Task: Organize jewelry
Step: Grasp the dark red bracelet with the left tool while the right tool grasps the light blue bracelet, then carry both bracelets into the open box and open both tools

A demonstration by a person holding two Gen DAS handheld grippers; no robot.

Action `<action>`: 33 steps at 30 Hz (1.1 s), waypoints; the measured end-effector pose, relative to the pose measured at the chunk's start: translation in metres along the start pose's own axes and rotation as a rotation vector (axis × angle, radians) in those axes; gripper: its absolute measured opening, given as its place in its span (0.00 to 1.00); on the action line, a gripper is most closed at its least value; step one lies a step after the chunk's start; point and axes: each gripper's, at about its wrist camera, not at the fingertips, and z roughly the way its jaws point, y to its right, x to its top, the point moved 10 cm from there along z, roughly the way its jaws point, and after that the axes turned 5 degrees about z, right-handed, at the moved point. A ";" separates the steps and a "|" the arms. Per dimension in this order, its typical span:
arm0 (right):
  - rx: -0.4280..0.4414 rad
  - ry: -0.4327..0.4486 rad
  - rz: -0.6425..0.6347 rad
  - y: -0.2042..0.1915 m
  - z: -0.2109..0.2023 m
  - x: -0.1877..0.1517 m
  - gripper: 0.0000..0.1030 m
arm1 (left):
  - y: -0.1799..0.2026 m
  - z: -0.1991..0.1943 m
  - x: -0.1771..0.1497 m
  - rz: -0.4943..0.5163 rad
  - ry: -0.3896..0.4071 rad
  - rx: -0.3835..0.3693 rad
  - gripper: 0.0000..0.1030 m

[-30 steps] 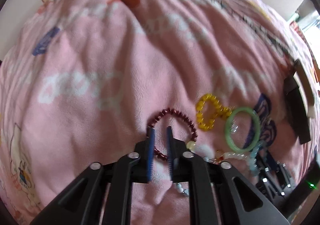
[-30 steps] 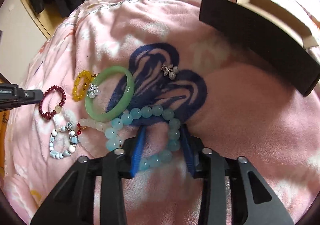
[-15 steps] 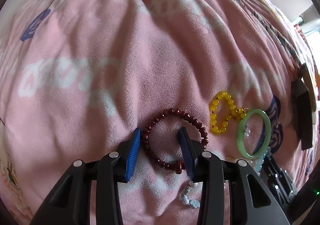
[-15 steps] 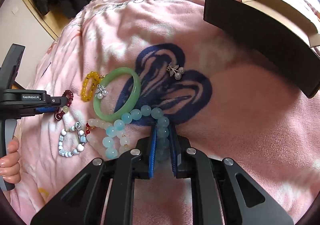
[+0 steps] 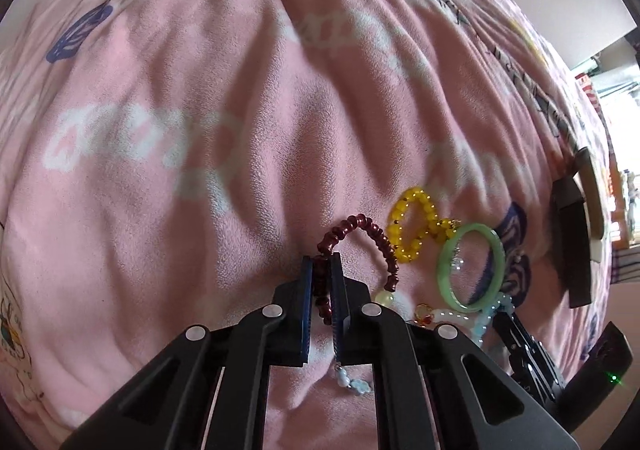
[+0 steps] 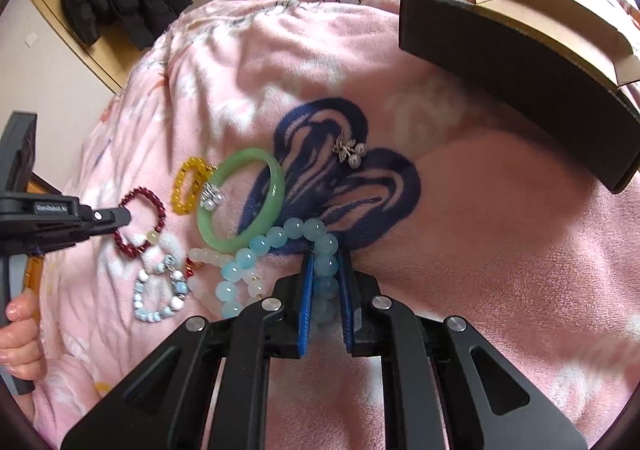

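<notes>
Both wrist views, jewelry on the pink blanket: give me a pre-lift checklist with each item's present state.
1. Left tool clamped on the dark red bead bracelet: ok; its jaws have just been closing, beads between the pads.
2. Right tool clamped on the light blue bead bracelet: ok.
3. Blue bracelet free of the green bangle: not ok; they touch or overlap.
4. Red bracelet clear of the yellow bead bracelet: cannot tell; very close.
5. Black box open to receive: ok; the inside is hidden.
</notes>
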 end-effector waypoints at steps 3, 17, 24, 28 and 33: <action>0.028 0.023 0.009 -0.002 -0.013 0.007 0.12 | 0.004 -0.013 -0.005 0.002 0.028 -0.009 0.09; 0.088 0.132 0.023 -0.010 -0.068 0.035 0.12 | 0.046 -0.049 -0.005 0.081 0.109 -0.045 0.09; 0.087 0.178 0.026 -0.011 -0.093 0.045 0.12 | 0.079 -0.069 -0.007 0.184 0.165 0.006 0.09; 0.076 0.212 0.030 -0.008 -0.113 0.054 0.12 | 0.107 -0.078 -0.006 0.242 0.174 0.009 0.09; 0.038 0.260 0.052 0.004 -0.141 0.078 0.12 | 0.158 -0.092 0.005 0.343 0.206 0.003 0.09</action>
